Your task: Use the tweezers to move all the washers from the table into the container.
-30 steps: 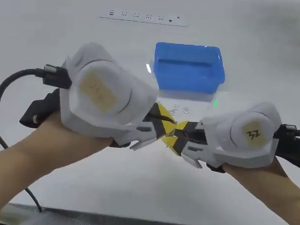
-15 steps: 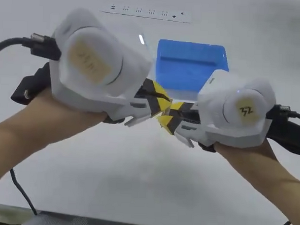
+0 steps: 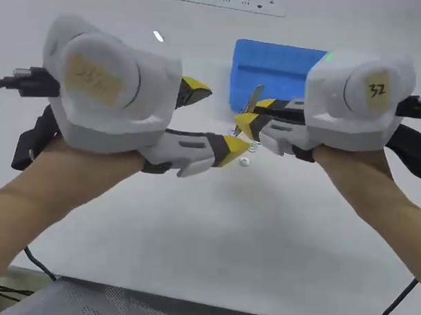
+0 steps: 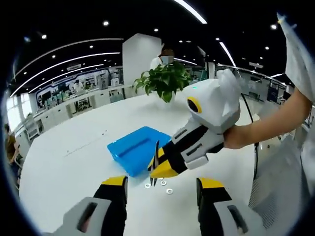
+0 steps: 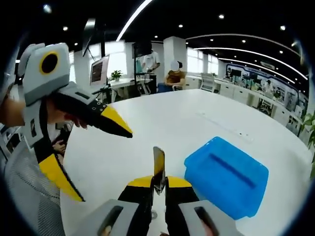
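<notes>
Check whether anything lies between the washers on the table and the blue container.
Nothing visible does: the washers lie on bare table beside the blue container. The tweezers, clamped in the right gripper, hang over them.

The head view looks forward and down from close behind the left gripper (image 3: 222,118) and right gripper (image 3: 243,122), across the white counter (image 3: 214,240) toward its far edge. Each gripper view rides low over the counter, looking along its own jaws. All three share the blue container (image 3: 283,63); each gripper view catches the other gripper.
</notes>
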{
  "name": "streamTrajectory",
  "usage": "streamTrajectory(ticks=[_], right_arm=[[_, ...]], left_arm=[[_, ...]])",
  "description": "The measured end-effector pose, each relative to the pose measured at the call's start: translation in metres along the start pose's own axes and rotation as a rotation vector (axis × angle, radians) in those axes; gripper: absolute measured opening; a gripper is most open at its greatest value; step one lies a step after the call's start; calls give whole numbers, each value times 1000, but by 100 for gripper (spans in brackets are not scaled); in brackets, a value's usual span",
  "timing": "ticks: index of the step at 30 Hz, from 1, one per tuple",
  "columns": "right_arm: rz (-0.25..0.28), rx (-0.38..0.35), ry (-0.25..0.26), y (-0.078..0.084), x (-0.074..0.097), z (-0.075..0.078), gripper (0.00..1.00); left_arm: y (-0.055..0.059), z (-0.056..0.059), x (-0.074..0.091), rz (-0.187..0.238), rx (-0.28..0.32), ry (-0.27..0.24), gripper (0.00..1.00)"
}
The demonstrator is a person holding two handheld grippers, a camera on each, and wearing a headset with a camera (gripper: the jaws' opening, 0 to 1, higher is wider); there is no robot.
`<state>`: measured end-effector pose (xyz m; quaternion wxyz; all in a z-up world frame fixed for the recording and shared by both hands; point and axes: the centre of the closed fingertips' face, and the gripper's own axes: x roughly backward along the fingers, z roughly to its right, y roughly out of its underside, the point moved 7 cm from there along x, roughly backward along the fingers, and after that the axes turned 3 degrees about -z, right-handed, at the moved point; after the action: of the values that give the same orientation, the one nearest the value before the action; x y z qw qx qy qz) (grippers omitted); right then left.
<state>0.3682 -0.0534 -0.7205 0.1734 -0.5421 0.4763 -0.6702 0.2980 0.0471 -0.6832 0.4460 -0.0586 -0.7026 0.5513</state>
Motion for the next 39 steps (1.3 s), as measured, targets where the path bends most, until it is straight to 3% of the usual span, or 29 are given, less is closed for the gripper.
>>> streamTrajectory(ticks=[4, 8, 12, 17, 19, 27, 39], right_arm=[[-4, -5, 5, 1, -4, 3, 5], [-9, -16, -7, 3, -6, 4, 5], [-34, 24, 13, 7, -10, 6, 5], [-29, 17, 10, 6, -11, 7, 5], [-50, 21, 9, 9, -14, 7, 5], [-39, -6, -5, 8, -12, 9, 5], [-46, 4, -7, 7, -13, 6, 5]], left_arm=[[11, 8, -2, -20, 48, 14, 68], [13, 15, -4, -27, 48, 17, 68], [13, 21, -9, -25, 105, 39, 69], [16, 29, -14, -45, 99, 42, 69], [18, 32, -14, -57, 88, 42, 68], [26, 48, -12, -69, 114, 65, 65], [26, 54, -12, -65, 126, 72, 65]])
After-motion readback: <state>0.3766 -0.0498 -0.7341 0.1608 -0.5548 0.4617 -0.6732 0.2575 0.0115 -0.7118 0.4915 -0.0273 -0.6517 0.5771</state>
